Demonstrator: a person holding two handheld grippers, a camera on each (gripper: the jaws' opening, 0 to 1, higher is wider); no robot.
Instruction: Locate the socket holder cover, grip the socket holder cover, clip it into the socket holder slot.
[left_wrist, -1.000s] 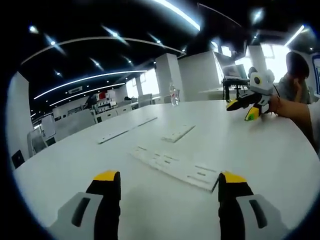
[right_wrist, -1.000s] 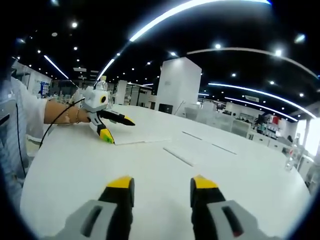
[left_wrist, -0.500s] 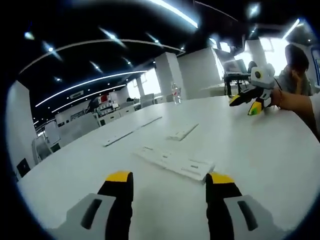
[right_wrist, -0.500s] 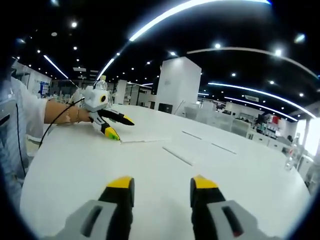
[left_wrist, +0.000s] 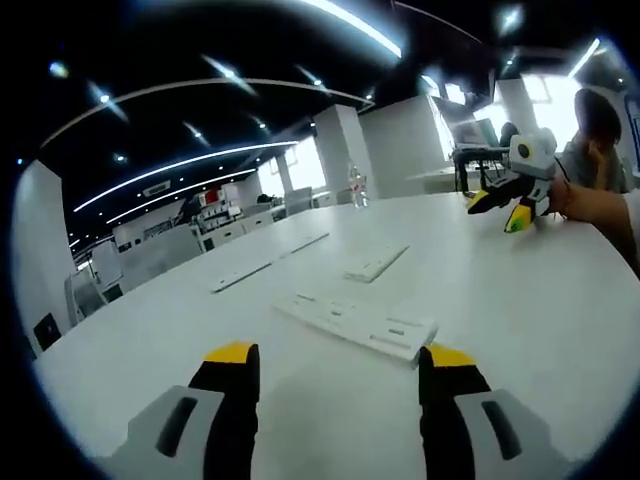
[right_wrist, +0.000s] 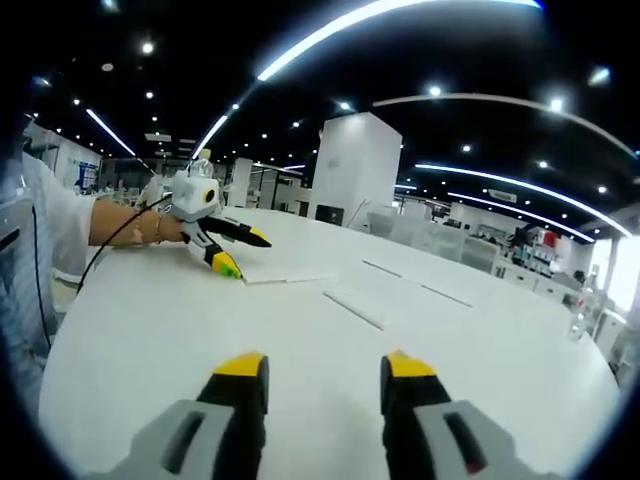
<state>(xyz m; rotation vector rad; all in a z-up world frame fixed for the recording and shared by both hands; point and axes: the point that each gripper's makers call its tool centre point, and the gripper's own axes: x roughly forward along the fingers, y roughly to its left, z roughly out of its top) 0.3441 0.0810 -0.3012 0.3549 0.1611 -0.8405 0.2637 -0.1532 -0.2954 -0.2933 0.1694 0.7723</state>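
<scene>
On a round white table (left_wrist: 520, 300) in an open-plan office, the left gripper (left_wrist: 333, 362) hovered low over the near edge with its yellow-tipped jaws spread and nothing between them. Just beyond the tips, toward the table's middle, lay the holder (left_wrist: 358, 324), a flat white plate with small slots showing in its top. Farther in sat the cover (left_wrist: 376, 263), a shorter white strip, apart from the holder. Two thin strips (left_wrist: 270, 262) lay end to end toward the far edge, well clear of both. A clear bottle (left_wrist: 353, 186) stood at the far edge.

The right gripper (right_wrist: 323, 373) also hung above the table (right_wrist: 140, 340) with its jaws parted and empty. In the left gripper view it (left_wrist: 508, 203) appeared at the far right edge of the table, held by a bare forearm (left_wrist: 600, 212), tips pointing down and close to the surface; whether they touched could not be told.

In the right gripper view, the left gripper (right_wrist: 235, 248) came in from the left, held by a person in a white sleeve (right_wrist: 50, 225), its lower tip at the near end of the holder (right_wrist: 290, 268). A strip (right_wrist: 352, 309) lay toward the middle, with two thin strips (right_wrist: 412, 280) beyond it toward the far edge. A second person (left_wrist: 592, 140) sat behind the table in the left gripper view.
</scene>
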